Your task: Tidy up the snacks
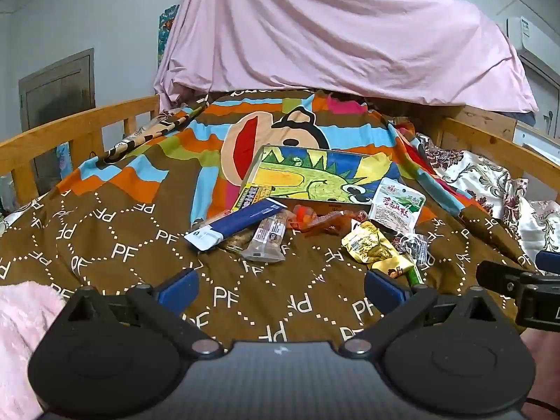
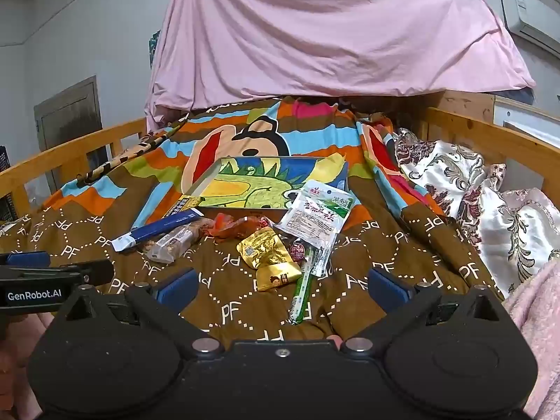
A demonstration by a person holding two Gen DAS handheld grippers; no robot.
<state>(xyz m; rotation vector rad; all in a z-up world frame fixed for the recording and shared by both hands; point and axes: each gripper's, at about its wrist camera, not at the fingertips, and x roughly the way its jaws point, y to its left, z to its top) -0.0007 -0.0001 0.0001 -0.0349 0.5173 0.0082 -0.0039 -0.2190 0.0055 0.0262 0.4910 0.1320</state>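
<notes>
Several snack packets lie scattered on a brown bedspread (image 1: pixel 105 238): a long blue packet (image 1: pixel 234 224) (image 2: pixel 161 229), a clear bar packet (image 1: pixel 267 239) (image 2: pixel 175 241), a red wrapper (image 1: pixel 322 222) (image 2: pixel 241 227), a white-green pouch (image 1: pixel 397 204) (image 2: pixel 316 215), gold pouches (image 1: pixel 369 246) (image 2: pixel 264 246) and a thin green stick (image 2: pixel 303 287). Behind them lies a shallow tin tray (image 1: pixel 315 175) (image 2: pixel 266 185) with a dinosaur picture. My left gripper (image 1: pixel 281 288) hovers open just short of the pile. My right gripper (image 2: pixel 281 287) is open too, with the green stick between its blue fingers (image 2: pixel 386 285), untouched.
Wooden bed rails (image 1: pixel 70 133) (image 2: pixel 490 136) run along both sides. A pink sheet (image 1: pixel 332 35) hangs over the far end. Floral bedding (image 2: pixel 472 189) is bunched at the right, and fluffy pink fabric (image 1: pixel 17 332) lies at the near edge.
</notes>
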